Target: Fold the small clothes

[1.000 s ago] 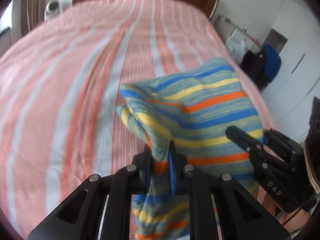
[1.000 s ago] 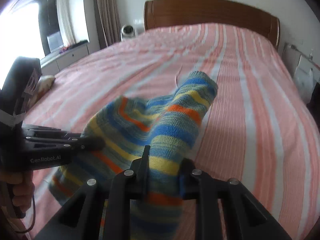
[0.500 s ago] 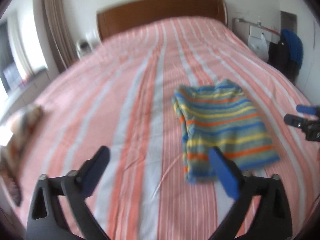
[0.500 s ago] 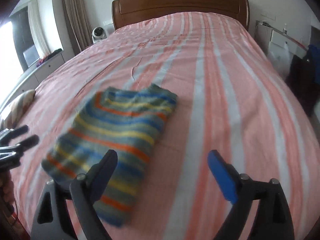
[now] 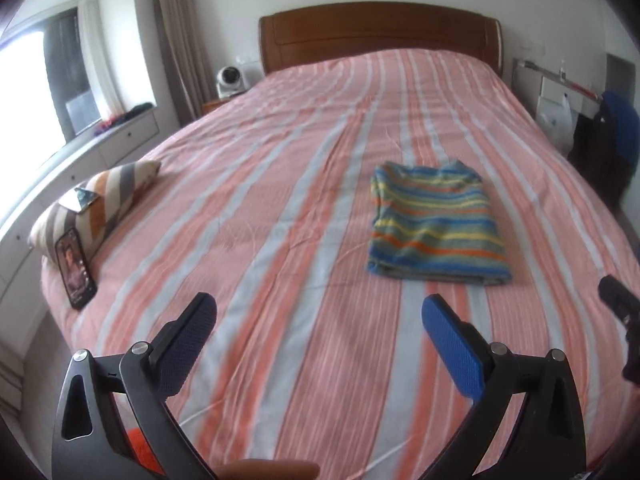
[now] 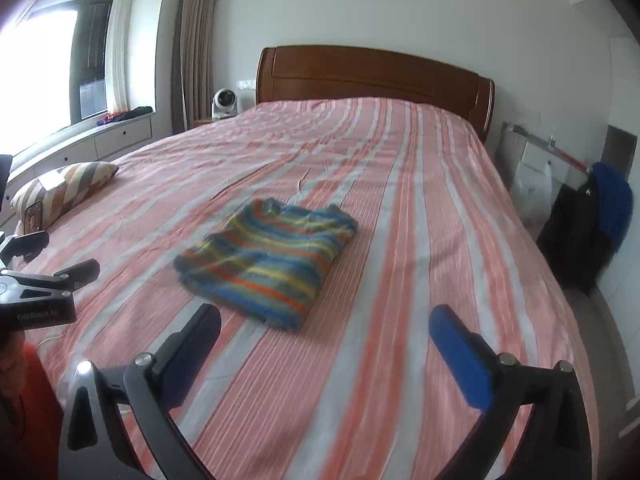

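Observation:
A small striped knit garment [image 5: 434, 224] in blue, yellow, orange and green lies folded flat on the pink striped bed [image 5: 280, 200]. It also shows in the right wrist view [image 6: 272, 264]. My left gripper [image 5: 320, 320] is open and empty, held above the bed's near edge, well short of the garment. My right gripper [image 6: 326, 332] is open and empty, just short of the garment's near edge. The left gripper shows at the left edge of the right wrist view [image 6: 48, 276], and a tip of the right gripper shows in the left wrist view [image 5: 616, 300].
A striped pillow [image 5: 96, 200] with a phone [image 5: 76, 268] leaning on it lies at the bed's left edge. A wooden headboard [image 5: 380, 36] stands at the far end. Dark and blue clothes [image 6: 596, 224] hang to the right of the bed.
Both grippers let go of the garment and opened. They pulled back toward the foot of the bed, leaving the garment folded flat.

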Motion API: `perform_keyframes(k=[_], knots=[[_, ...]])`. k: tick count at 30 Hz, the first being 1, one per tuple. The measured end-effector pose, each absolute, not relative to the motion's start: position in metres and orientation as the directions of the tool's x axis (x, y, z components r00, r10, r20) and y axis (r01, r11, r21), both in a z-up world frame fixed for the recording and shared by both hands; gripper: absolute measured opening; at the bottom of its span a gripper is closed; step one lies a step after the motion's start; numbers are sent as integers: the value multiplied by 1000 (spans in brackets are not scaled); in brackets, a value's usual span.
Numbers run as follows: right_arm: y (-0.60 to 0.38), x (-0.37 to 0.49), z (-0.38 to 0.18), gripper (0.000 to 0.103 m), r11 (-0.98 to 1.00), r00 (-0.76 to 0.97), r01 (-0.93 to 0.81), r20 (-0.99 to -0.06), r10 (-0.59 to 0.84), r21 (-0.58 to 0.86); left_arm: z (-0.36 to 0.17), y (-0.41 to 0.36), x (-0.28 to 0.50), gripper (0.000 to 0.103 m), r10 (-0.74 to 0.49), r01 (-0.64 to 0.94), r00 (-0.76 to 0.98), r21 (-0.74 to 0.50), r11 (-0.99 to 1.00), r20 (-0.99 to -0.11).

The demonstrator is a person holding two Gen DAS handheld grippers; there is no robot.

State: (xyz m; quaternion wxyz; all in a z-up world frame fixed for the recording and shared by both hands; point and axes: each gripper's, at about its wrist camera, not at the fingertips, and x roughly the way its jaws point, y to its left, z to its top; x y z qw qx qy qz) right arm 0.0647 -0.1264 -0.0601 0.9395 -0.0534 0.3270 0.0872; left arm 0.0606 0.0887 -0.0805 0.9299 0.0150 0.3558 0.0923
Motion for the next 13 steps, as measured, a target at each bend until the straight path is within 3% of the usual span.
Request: perform_keyframes(k=[13], knots=[[-126, 39, -53, 103, 982, 765, -183, -633, 118, -38, -72, 73, 38, 103, 184, -142, 751, 116, 983, -634]])
